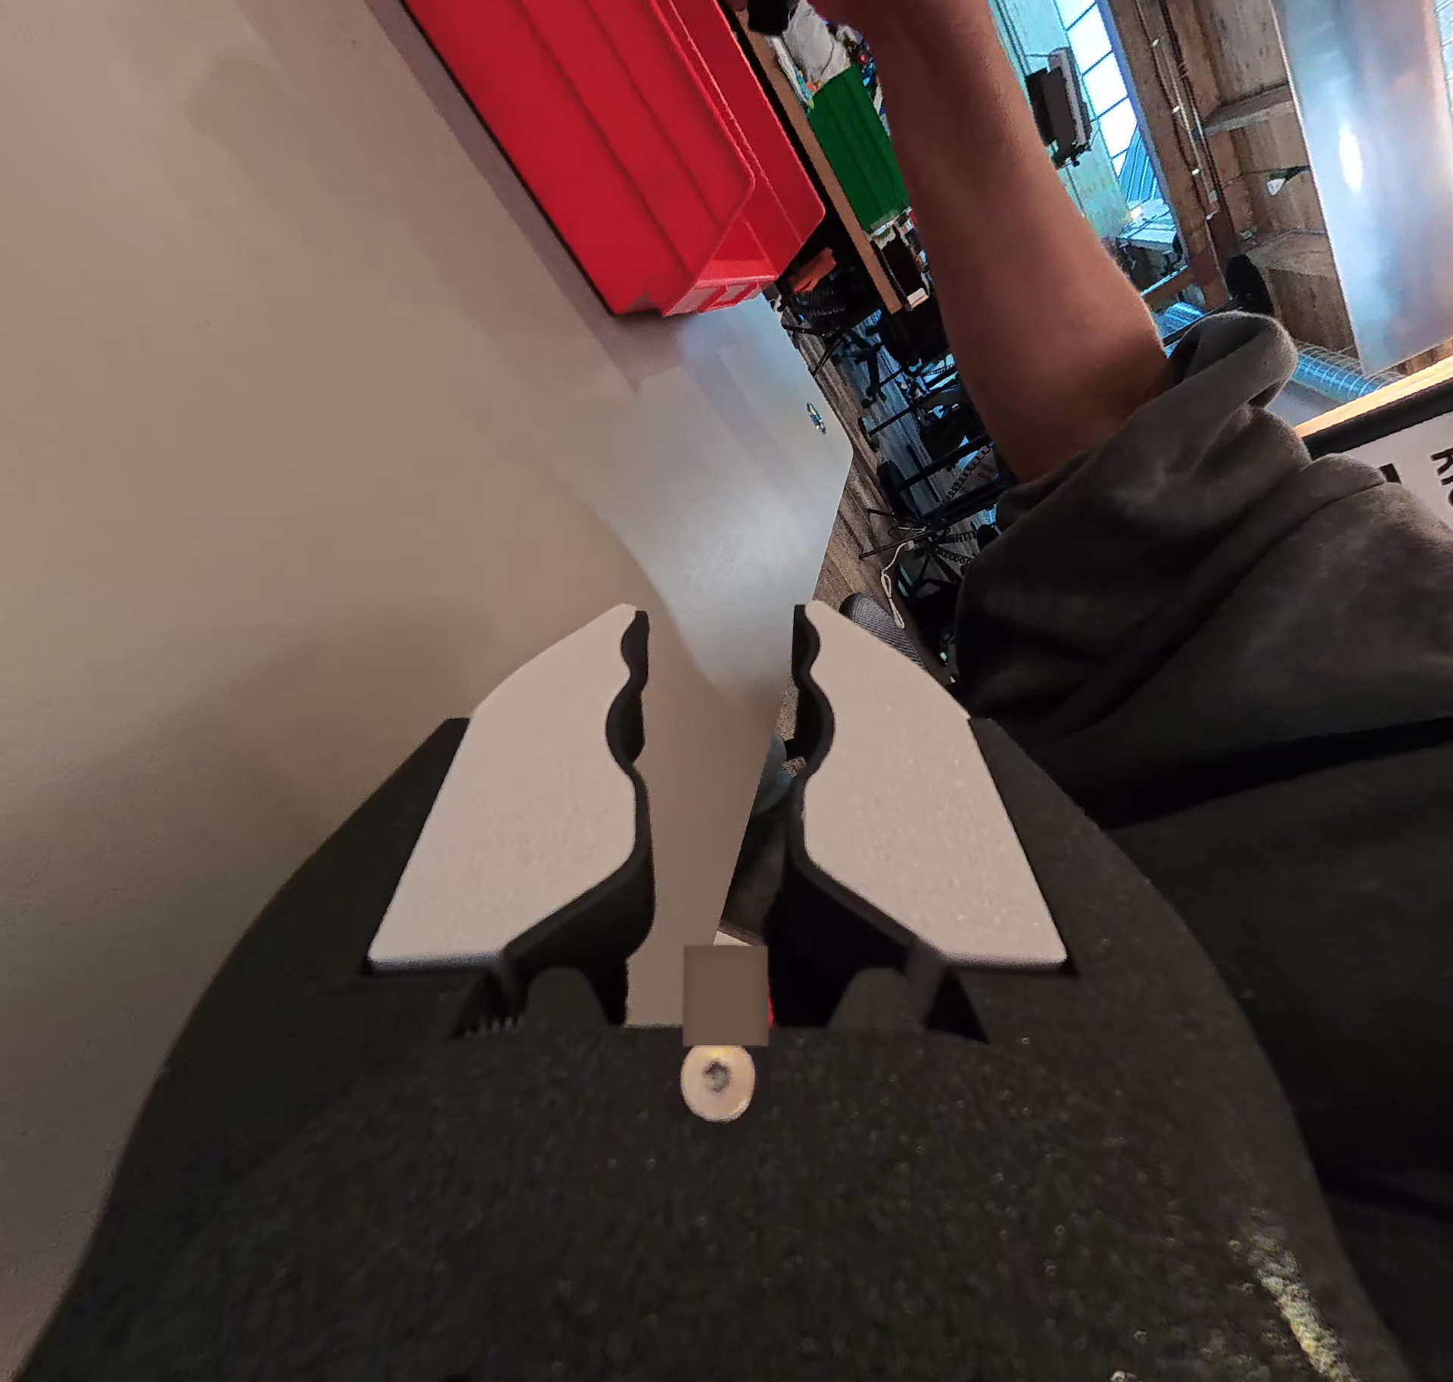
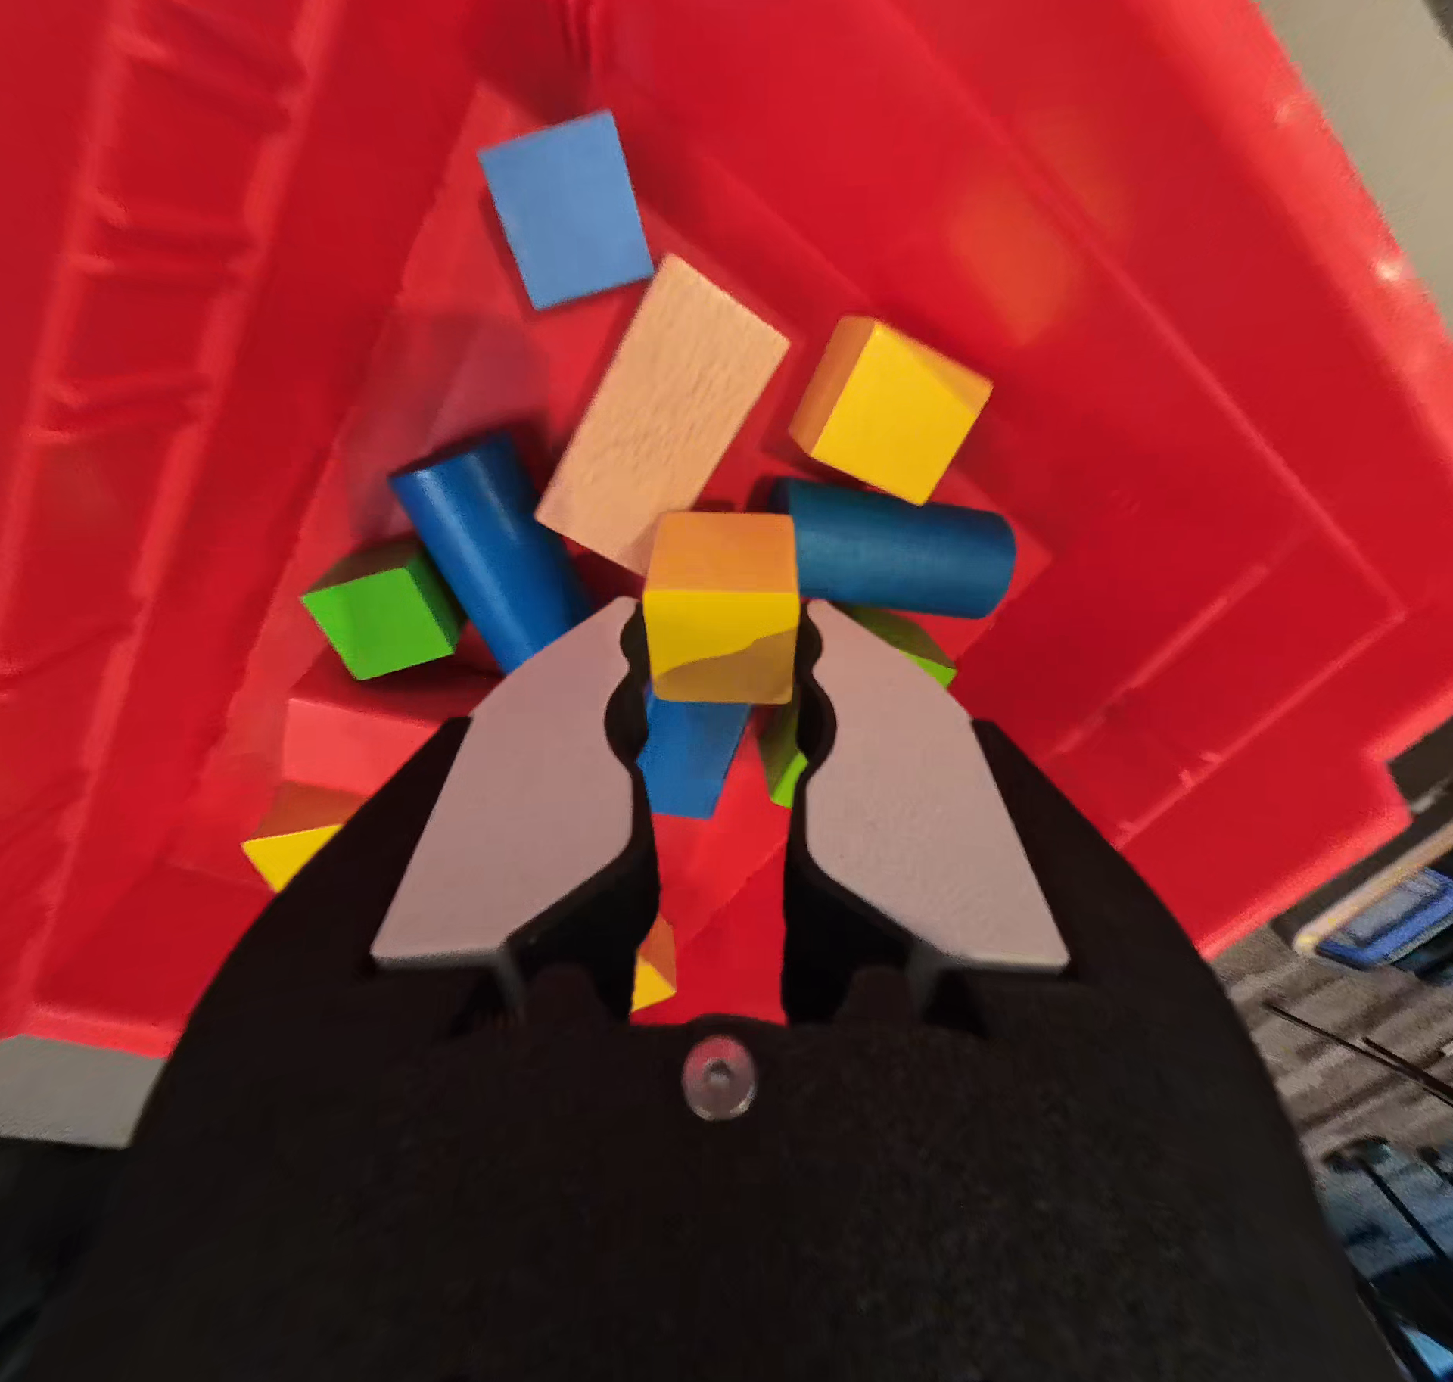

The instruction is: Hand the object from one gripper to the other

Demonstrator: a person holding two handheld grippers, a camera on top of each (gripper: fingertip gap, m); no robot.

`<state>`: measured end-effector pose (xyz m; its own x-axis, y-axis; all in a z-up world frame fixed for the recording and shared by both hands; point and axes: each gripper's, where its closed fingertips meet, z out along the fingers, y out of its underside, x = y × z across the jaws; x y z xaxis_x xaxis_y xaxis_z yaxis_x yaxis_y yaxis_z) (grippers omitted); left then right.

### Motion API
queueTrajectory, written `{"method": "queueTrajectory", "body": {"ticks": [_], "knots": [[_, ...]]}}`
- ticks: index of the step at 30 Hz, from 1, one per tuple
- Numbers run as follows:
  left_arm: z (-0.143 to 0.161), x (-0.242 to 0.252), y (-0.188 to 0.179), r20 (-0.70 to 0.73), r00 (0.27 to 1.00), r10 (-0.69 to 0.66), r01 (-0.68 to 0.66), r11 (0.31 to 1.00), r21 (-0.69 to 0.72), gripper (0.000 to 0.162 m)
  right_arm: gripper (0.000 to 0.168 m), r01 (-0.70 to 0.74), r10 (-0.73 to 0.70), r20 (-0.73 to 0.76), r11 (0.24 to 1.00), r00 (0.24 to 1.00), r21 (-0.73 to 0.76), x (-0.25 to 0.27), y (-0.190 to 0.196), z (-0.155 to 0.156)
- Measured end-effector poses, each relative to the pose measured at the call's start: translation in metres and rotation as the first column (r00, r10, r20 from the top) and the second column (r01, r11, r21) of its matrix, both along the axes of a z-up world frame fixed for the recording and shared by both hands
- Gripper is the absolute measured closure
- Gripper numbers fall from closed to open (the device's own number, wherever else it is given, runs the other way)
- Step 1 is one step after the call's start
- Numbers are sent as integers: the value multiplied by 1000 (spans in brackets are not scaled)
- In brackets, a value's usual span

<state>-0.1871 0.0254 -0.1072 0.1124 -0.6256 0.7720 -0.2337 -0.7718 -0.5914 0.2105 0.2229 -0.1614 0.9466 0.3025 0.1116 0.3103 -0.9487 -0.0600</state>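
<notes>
R gripper [image 2: 722,636], grey-faced fingers on a black body, is clamped on a small yellow wooden cube [image 2: 719,609] at its tips, held just above the pile inside the red plastic bin [image 2: 1101,322]; below it lie a plain wooden rectangular block [image 2: 664,412], a light-blue flat block [image 2: 566,208], two dark-blue cylinders [image 2: 487,550], a second yellow cube [image 2: 892,408] far right & a green cube [image 2: 385,609] at left. L gripper [image 1: 719,660] hangs over the pale grey tabletop [image 1: 236,401], well apart from the bin, jaws parted w/ nothing between. In the left wrist view a person's bare forearm [image 1: 983,204] w/ dark grey sleeve [image 1: 1179,597] reaches to the bin's far end.
</notes>
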Motion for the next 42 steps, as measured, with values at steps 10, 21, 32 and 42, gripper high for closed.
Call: {"method": "queueTrajectory", "body": {"ticks": [10,21,32,42], "knots": [[-2,3,-4,-15,1000,-16,16,1000,15,127,134,22,-23,-33,999,999,-25,0,-20,-25],[-3,-2,0,-27,1000,-1,2,999,37,127,124,-8,6,20,995,1000,96,-3,-18,13],[12,-40,50,-161,956,245,-185,930,319,121,101,277,327,-524,571,787,773,-197,-180,63],[48,-156,265,-530,552,644,-540,760,361,114,101,211,346,-368,415,863,885,-209,-218,64]]}}
